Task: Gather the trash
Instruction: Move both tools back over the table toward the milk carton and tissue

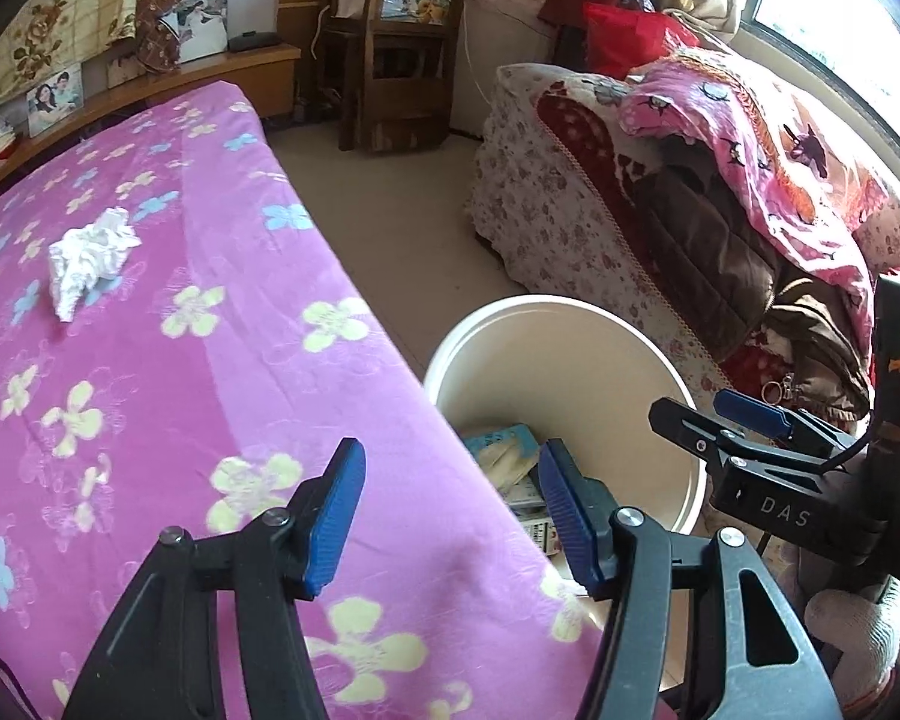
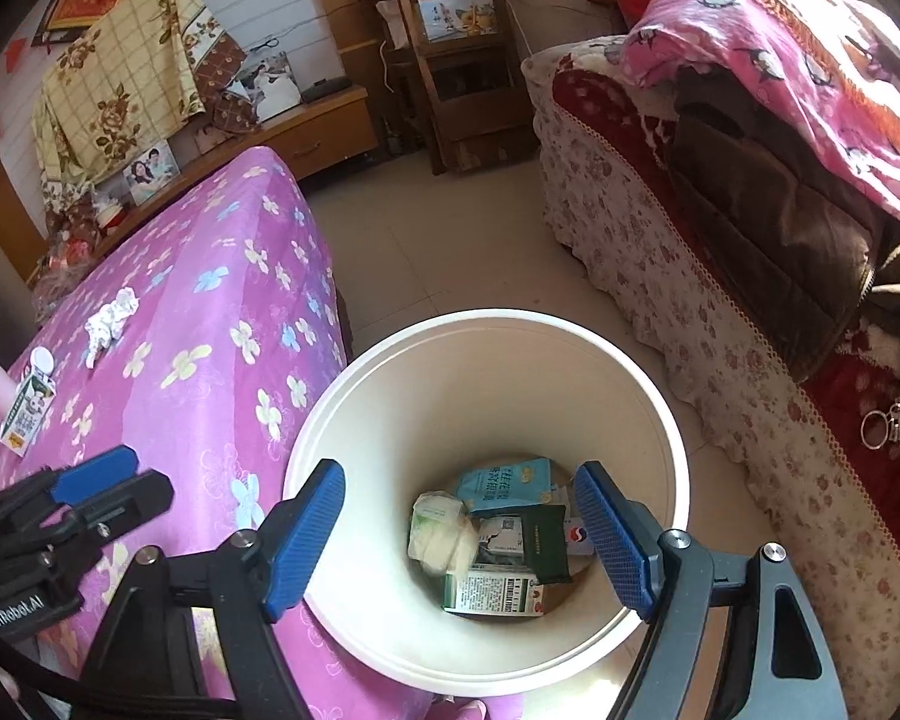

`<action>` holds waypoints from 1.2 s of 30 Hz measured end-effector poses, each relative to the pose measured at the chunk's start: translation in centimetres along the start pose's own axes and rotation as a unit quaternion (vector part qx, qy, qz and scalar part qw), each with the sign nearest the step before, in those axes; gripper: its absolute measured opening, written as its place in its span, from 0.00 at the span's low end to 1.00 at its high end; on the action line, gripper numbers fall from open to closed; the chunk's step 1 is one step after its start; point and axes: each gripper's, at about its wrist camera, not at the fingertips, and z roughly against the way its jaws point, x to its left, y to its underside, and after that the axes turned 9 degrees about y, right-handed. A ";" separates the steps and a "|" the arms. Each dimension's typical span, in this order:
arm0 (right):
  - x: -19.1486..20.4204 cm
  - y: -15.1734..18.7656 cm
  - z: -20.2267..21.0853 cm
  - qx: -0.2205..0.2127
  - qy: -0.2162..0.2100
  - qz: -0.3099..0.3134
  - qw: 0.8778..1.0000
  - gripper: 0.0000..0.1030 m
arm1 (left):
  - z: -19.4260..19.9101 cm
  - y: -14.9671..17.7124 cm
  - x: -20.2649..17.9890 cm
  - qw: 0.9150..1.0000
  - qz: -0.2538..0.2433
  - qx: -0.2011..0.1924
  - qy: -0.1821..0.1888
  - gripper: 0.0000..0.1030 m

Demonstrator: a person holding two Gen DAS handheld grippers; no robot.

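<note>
The right gripper hangs wide and empty over the bin, whose bottom holds cartons and wrappers. The left gripper is also wide and empty, straddling the bed edge. Ahead and left of it lies a tissue; further left, a carton. The soft tissue could slip a loose pinch, or the fingers could snag the sheet.

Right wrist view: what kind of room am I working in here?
Most likely a lived-in bedroom: a bed with a pink flowered sheet, a sofa piled with a blanket and coat, and framed family photos on the wooden headboard shelf. A white trash bin stands between bed and sofa.
</note>
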 end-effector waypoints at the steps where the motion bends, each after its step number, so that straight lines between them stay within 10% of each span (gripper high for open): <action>1: 0.2 0.0 0.0 0.000 0.001 0.003 1.000 0.79 | 0.3 0.1 0.2 1.000 0.000 -0.003 -0.004 0.59; 36: 17.6 1.6 4.3 -0.038 -0.085 0.148 0.985 0.79 | 11.9 4.4 13.8 0.988 0.075 -0.074 -0.109 0.65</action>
